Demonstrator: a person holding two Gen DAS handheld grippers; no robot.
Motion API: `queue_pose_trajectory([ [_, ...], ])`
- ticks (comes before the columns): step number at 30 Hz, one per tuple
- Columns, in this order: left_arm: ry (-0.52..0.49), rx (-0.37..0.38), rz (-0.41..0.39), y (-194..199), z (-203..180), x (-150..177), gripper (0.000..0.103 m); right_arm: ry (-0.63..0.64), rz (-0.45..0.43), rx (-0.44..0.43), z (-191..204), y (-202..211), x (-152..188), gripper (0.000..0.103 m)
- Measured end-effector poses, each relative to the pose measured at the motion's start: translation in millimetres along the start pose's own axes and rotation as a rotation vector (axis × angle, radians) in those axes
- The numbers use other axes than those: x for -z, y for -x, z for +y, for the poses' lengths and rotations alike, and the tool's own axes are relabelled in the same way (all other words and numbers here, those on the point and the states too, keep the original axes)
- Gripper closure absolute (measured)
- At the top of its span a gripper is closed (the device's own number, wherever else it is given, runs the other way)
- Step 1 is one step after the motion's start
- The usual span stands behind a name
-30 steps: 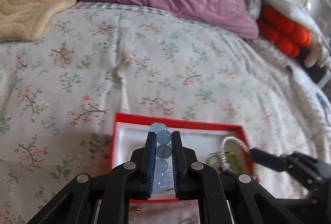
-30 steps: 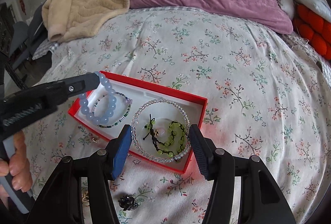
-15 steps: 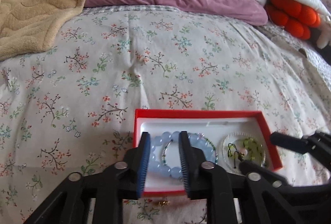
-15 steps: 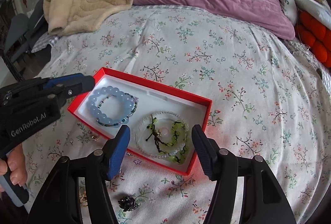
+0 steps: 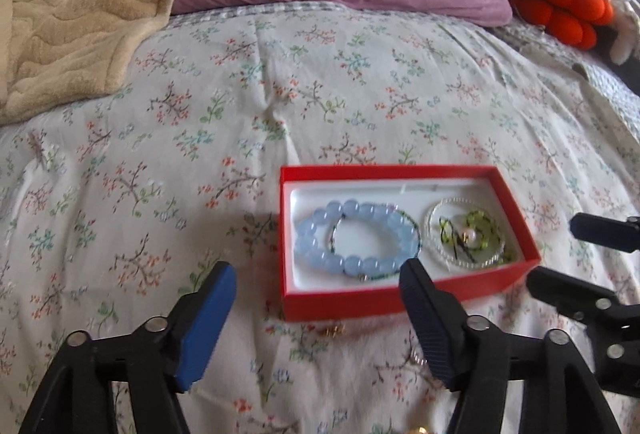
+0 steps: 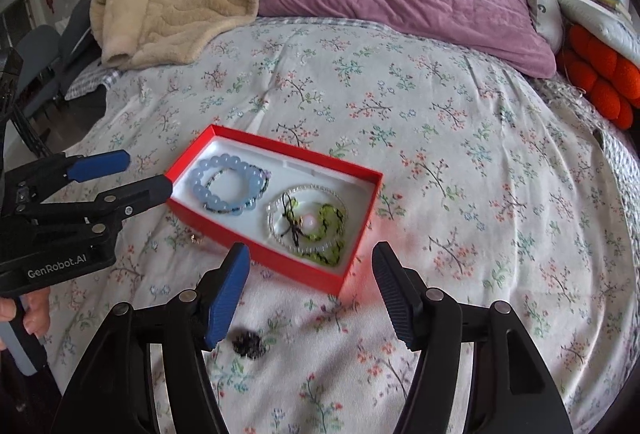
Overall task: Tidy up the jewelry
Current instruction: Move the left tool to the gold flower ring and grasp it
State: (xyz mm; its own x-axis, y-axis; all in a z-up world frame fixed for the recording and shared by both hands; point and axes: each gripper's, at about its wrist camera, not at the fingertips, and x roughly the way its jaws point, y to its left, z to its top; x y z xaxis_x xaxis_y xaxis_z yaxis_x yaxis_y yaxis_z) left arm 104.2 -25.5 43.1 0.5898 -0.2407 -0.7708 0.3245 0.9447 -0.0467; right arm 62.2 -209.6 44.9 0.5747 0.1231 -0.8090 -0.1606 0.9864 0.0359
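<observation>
The pale blue bead bracelet [image 5: 356,240] lies flat in the left half of the red box [image 5: 384,302], ringed with a thinner dark-beaded strand, while a clear bead bracelet [image 5: 464,234] with green beads inside it fills the right half; the box sits on the flowered bedspread [image 5: 280,93]. The left gripper [image 5: 318,300] has just been opening and its jaws now stand wide, nothing between them, hanging over the box's near left corner. The right gripper [image 6: 310,286] is spread too, empty, above the near right corner of the box. The placing looks done, so the step in hand is probably to clear away and go for the loose pieces: a small gold item [image 6: 196,238] on the cloth just beside the box's near wall, and a dark cluster [image 6: 248,344] nearer the right gripper. To do that well, lift each tool straight off so no finger clips the thin box wall and tips it on the soft bed. The small pieces will likely sink into the fabric, so approach steeply and pinch low, without gathering cloth.
</observation>
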Motion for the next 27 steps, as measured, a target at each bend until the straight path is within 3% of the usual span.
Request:
queue_pose_trajectory([
  [6,-0.001,-0.019,0.057,5.2,0.2,14.3,0.014,-0.013,0.037,0.012,-0.2,11.3,14.7,0.034],
  [10,-0.008,-0.036,0.102,7.5,-0.4,25.6,0.011,-0.034,0.075,0.023,-1.3,14.2,24.3,0.033],
  [17,-0.015,-0.055,0.205,6.8,-0.2,48.1,0.01,-0.07,0.175,0.026,-0.1,11.0,41.7,0.033],
  [27,-0.018,0.009,0.306,0.4,-8.0,76.5,0.01,-0.103,0.275,0.059,-5.7,0.0,65.1,0.033],
])
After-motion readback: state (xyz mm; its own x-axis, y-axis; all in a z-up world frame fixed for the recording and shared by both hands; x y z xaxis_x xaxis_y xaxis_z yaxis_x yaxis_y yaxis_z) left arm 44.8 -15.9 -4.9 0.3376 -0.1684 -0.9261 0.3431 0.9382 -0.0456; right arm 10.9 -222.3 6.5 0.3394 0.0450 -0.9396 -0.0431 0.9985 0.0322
